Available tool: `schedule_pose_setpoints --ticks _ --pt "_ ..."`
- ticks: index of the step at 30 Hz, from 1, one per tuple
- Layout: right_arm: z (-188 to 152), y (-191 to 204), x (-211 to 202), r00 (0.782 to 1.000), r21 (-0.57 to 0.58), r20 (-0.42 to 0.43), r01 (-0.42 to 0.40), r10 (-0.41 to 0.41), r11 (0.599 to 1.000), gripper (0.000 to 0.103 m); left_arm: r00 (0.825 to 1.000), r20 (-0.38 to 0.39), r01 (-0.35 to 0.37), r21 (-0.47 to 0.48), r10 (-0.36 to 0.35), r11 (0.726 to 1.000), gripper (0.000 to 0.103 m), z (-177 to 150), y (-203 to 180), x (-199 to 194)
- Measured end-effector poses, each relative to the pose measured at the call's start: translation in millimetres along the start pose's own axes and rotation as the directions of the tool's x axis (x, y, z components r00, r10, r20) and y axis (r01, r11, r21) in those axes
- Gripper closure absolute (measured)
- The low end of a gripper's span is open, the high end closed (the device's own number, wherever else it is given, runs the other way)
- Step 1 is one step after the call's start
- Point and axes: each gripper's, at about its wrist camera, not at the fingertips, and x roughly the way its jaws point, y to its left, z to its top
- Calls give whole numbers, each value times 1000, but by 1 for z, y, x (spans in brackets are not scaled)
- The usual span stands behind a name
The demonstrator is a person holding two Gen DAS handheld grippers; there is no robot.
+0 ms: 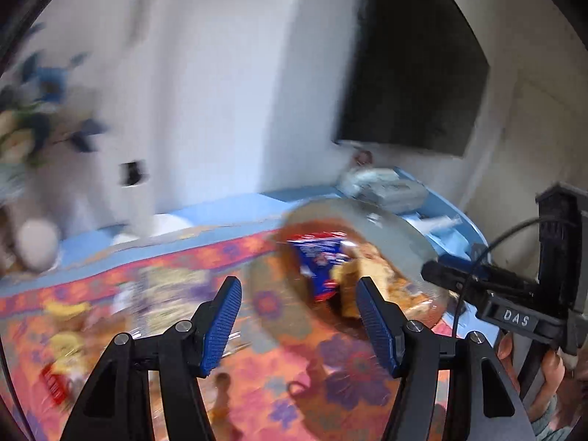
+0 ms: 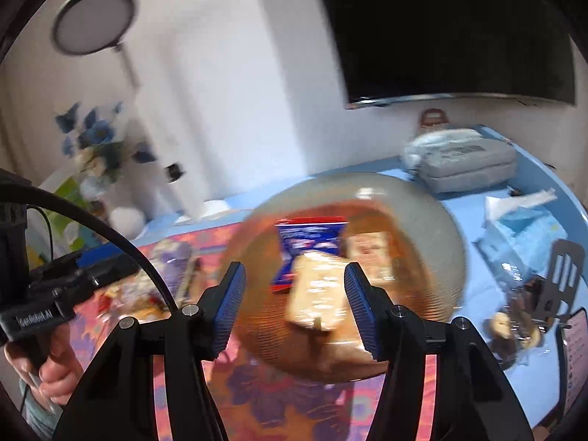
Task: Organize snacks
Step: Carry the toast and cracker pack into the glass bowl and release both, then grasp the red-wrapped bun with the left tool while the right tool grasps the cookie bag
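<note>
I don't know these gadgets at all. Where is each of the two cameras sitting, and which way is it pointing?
Left wrist view: sits on the left gripper, looks forward over its open blue fingers at the glass bowl of snacks; the other gripper and its hand show at the right edge.
Right wrist view: sits on the right gripper, also open, facing the bowl more squarely; the left hand shows at the left.
Both share the bowl, the blue snack packet, the floral cloth, and the dark screen.
</note>
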Motion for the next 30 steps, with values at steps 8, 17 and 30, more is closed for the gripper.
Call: schedule_pose_setpoints --ticks 8,17,30 --pt "-28 98 18 987 -172 -62 -160 151 972 48 967 51 -241 -158 251 958 41 -54 87 -80" --pt "-92 143 82 944 -234 -202 -306 261 923 48 919 -90 -390 -338 383 857 41 -157 183 -75" --pt "-105 133 99 932 -208 -233 -328 279 921 45 947 -124 -319 -437 295 841 41 -176 208 -60"
